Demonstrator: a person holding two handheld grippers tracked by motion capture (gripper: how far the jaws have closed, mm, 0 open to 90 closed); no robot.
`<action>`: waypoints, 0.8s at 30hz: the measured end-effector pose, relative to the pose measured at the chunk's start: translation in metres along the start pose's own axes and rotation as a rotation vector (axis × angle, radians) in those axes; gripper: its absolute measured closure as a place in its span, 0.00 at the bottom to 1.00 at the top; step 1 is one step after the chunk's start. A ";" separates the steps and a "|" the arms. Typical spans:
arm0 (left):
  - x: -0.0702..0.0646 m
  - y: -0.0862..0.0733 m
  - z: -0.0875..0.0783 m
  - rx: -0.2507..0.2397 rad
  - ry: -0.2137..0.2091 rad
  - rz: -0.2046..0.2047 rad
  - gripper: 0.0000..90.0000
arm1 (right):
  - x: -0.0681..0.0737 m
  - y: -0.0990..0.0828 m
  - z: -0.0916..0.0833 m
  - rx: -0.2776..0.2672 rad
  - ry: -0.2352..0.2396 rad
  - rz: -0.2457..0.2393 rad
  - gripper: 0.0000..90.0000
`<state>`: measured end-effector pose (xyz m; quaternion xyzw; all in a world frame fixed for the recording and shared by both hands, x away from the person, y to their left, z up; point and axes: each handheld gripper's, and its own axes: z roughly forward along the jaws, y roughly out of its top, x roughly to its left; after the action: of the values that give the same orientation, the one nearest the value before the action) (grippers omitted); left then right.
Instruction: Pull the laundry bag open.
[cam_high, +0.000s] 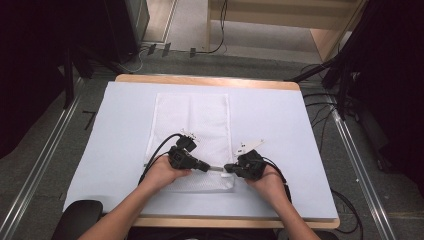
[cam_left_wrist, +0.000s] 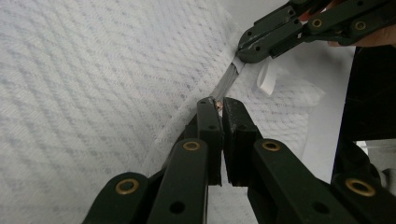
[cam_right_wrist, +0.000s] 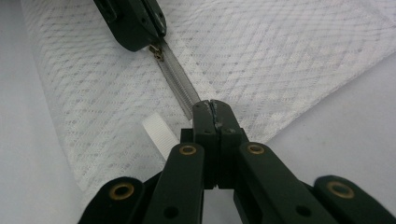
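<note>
Worktop (cam_high: 125, 78): wood-edged, w/ pale blue-white sheet (cam_high: 280, 130) covering nearly whole top. White mesh zip bag (cam_high: 190, 120) flat on sheet, centre, long side running front-to-back, near end by front edge. White loop tab (cam_right_wrist: 156, 130) at bag's corner.

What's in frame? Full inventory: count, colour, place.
mesh bag: 1, white, flat at the middle of the table, long side running away from the person
zipper: 1, grey teeth with a brass-coloured pull, along the bag's near edge, stretched between the two tools
ribbon loop: 1, white, at the bag's corner beside the right tool
table cover: 1, pale blue-white, over the table top
table: 1, light wood, edges showing at the far and near sides
cables: several, black, on the grey floor right of the table
left tool: 1, black, jaws shut on the zipper pull
right tool: 1, black, jaws shut on the zipper's end
hands: 2, one on each tool, entering from the near edge
</note>
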<state>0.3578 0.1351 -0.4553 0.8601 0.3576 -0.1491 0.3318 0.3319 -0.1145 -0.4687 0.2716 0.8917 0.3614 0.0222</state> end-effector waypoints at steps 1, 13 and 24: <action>0.000 0.000 -0.001 0.001 0.002 -0.001 0.98 | 0.000 0.000 0.000 0.004 -0.002 0.000 1.00; 0.007 -0.008 -0.018 -0.004 -0.002 -0.014 0.98 | -0.002 0.002 0.000 0.016 0.018 0.002 1.00; 0.012 -0.014 -0.036 -0.011 0.010 -0.025 0.98 | -0.001 0.002 0.000 0.009 0.009 -0.012 1.00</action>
<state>0.3569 0.1728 -0.4408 0.8546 0.3708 -0.1470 0.3326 0.3336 -0.1139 -0.4681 0.2646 0.8950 0.3585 0.0192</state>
